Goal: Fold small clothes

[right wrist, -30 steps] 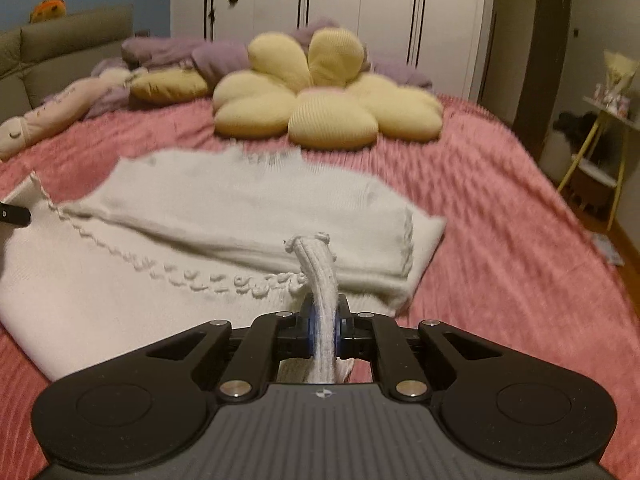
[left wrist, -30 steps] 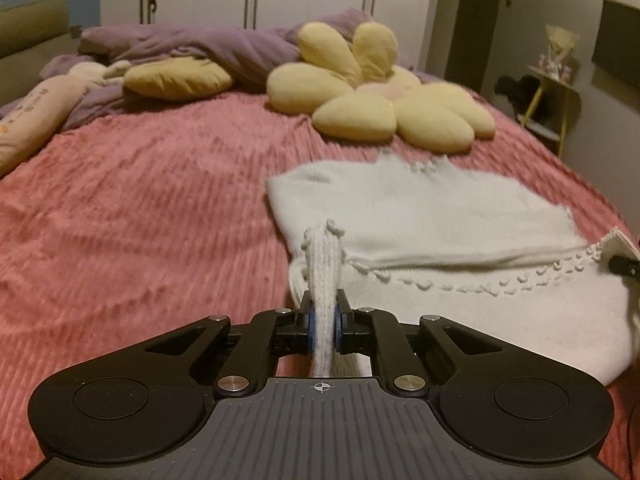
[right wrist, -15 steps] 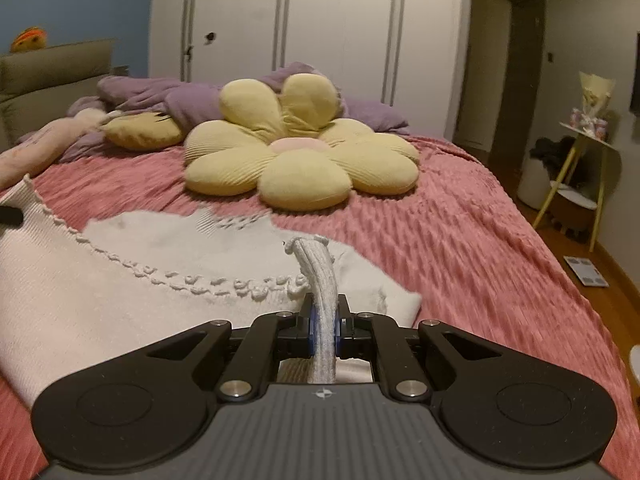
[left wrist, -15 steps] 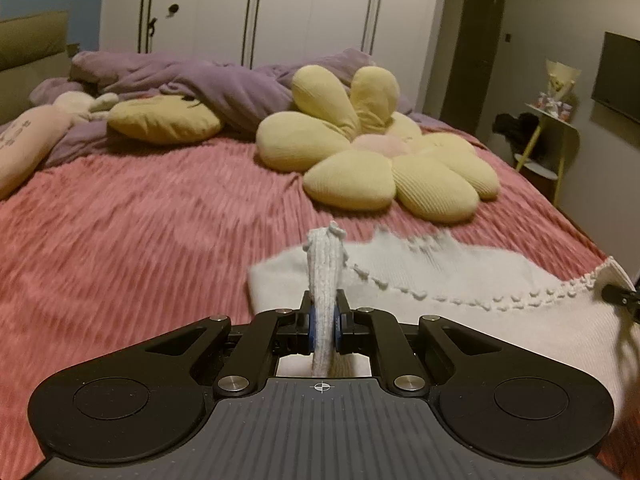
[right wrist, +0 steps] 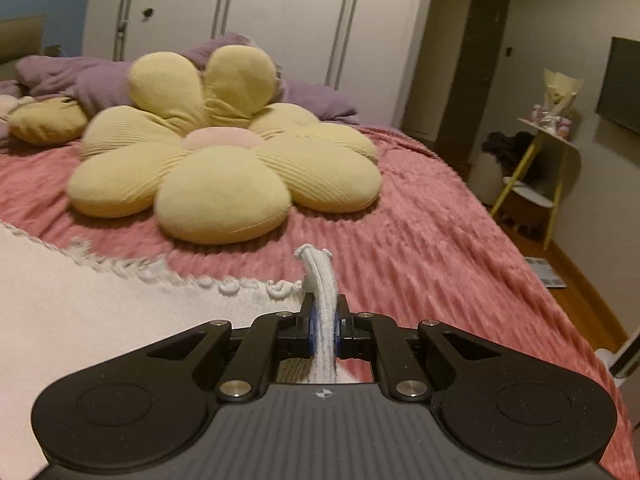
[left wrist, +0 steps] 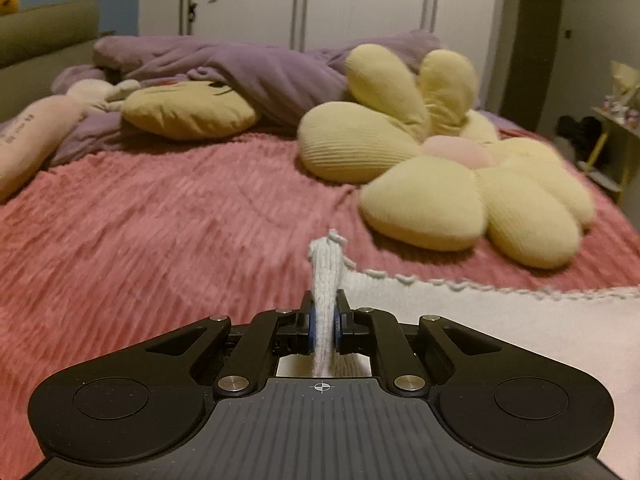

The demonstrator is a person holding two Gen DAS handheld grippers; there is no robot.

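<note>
The left black two-finger gripper (left wrist: pixel 324 320) was clamped on a bunched corner of the small white knitted garment with a bobble-trimmed edge (left wrist: pixel 500 328), the pinched fabric standing up between its blue pads. The right black two-finger gripper (right wrist: pixel 325 326) was closed the same way on another bunched corner of that garment (right wrist: pixel 100 312). Between the two grips the bobbled edge ran taut: in the left wrist view it stretched from the jaws to the right border, and in the right wrist view it ran from the jaws off the left border. The white knit filled the near ground below that edge in both views; whether it rested on the bed could not be told. Beyond the edge lay a band of bare ribbed pink bedspread (left wrist: pixel 160 220), and past it the large yellow flower-shaped cushion with a pink centre (right wrist: pixel 224 160), near the garment's edge but apart from it. To the left of the left gripper the bedspread was open as far as the flat yellow cushion (left wrist: pixel 188 110) and the rumpled purple blanket (left wrist: pixel 256 68) at the head of the bed. To the right of the right gripper the bedspread ran to the bed's side edge, with wooden floor (right wrist: pixel 588 280) and a yellow-legged side table (right wrist: pixel 548 152) beyond it.
</note>
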